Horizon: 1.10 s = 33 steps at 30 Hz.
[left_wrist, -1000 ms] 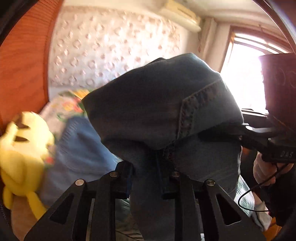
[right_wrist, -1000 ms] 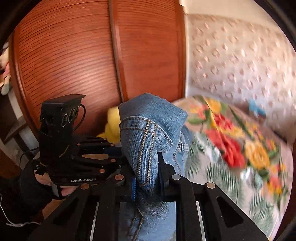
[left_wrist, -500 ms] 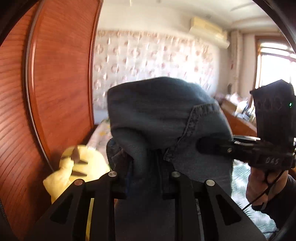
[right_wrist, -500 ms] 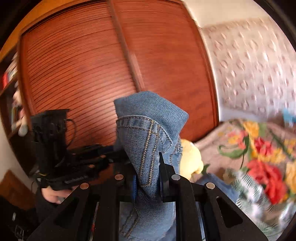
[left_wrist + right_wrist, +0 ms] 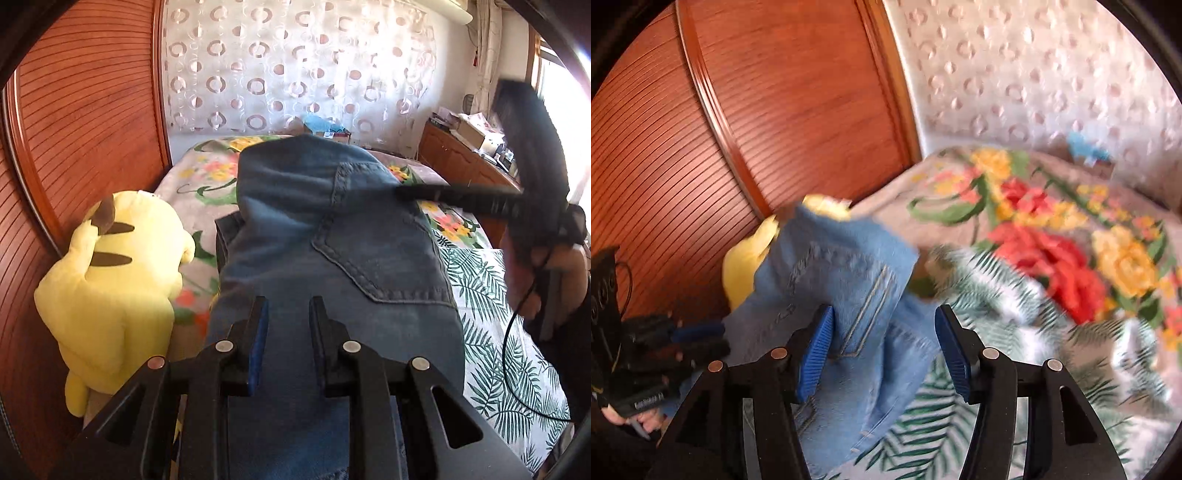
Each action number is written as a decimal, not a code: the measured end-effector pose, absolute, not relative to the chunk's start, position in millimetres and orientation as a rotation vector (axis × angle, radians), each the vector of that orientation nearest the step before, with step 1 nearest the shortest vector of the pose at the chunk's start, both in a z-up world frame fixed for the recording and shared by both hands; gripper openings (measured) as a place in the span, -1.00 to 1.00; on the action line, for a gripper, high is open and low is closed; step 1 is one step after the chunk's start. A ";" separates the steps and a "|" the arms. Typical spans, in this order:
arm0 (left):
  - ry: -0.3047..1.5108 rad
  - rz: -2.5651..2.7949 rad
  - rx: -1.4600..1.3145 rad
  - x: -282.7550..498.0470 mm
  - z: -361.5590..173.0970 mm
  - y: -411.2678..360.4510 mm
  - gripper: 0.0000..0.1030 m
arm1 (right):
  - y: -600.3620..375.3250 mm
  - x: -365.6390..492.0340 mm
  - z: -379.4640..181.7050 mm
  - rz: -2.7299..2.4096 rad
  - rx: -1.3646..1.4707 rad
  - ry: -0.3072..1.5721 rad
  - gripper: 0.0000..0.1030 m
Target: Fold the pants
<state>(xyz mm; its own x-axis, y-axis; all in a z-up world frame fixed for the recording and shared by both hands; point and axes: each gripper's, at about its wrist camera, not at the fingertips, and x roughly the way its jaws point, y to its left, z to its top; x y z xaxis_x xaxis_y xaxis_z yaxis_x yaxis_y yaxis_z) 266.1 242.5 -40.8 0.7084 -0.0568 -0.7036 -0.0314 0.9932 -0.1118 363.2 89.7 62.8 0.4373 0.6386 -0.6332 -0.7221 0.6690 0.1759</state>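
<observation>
Denim blue folded pants lie lengthwise ahead; my left gripper pinches their near edge; right gripper just opened, cloth loose between jaws.

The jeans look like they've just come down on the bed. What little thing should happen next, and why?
Probably loosen the left tongs and draw them back. The jeans already lie folded on the flowered bedspread beside the yellow plush toy. The right tongs have just been opening, their pads clear of the denim, so only the left pair is gripping.

The only lettering is a pale brand mark on the left gripper, low on its black body (too blurred to read here).
</observation>
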 end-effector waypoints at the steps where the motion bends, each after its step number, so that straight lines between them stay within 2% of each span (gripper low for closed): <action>1: 0.786 -0.012 -0.118 266.3 -42.2 239.6 -0.55 | 83.7 353.2 70.8 0.840 -0.134 0.685 0.12; 3: 0.791 -0.006 -0.121 273.7 -47.4 245.2 -0.55 | 89.4 338.9 87.2 0.858 -0.144 0.617 -0.16; 5: 0.797 0.001 -0.133 271.3 -51.9 246.6 -0.54 | 102.5 326.6 86.7 0.930 -0.165 0.606 -0.32; 9: 0.813 0.027 -0.144 265.2 -65.3 247.8 -0.54 | 134.7 334.4 57.7 0.878 -0.291 0.654 -0.40; 12: 0.806 0.038 -0.155 259.5 -68.0 248.7 -0.54 | 131.7 353.6 32.3 0.844 -0.255 0.741 -0.40; 18: 0.787 0.050 -0.144 248.9 -51.7 240.6 -0.52 | 105.1 332.3 48.9 0.814 -0.186 0.715 -0.40; 24: 0.710 0.021 -0.103 226.3 -20.9 210.1 -0.26 | 52.9 276.0 77.5 0.802 -0.162 0.640 -0.40; 26: 0.687 0.007 -0.095 218.7 -12.6 199.7 -0.05 | 27.1 239.3 91.2 0.789 -0.163 0.616 -0.40; 30: 0.638 -0.025 -0.071 201.0 5.1 171.6 0.00 | -27.4 181.5 108.3 0.743 -0.138 0.577 -0.40; 32: 0.614 -0.036 -0.056 194.1 11.1 159.4 0.33 | -53.4 154.7 117.6 0.712 -0.124 0.551 -0.40; 33: 0.597 -0.049 -0.046 189.4 15.2 150.9 0.38 | -64.6 142.1 121.3 0.696 -0.122 0.536 -0.40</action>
<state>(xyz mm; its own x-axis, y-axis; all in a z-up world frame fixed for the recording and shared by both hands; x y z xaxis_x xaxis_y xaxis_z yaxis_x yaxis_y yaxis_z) 189.4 150.9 15.2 0.8259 -0.0595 -0.5607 0.0327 0.9978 -0.0577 142.1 -64.6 121.3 0.6386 0.5778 -0.5082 -0.6388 0.7663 0.0684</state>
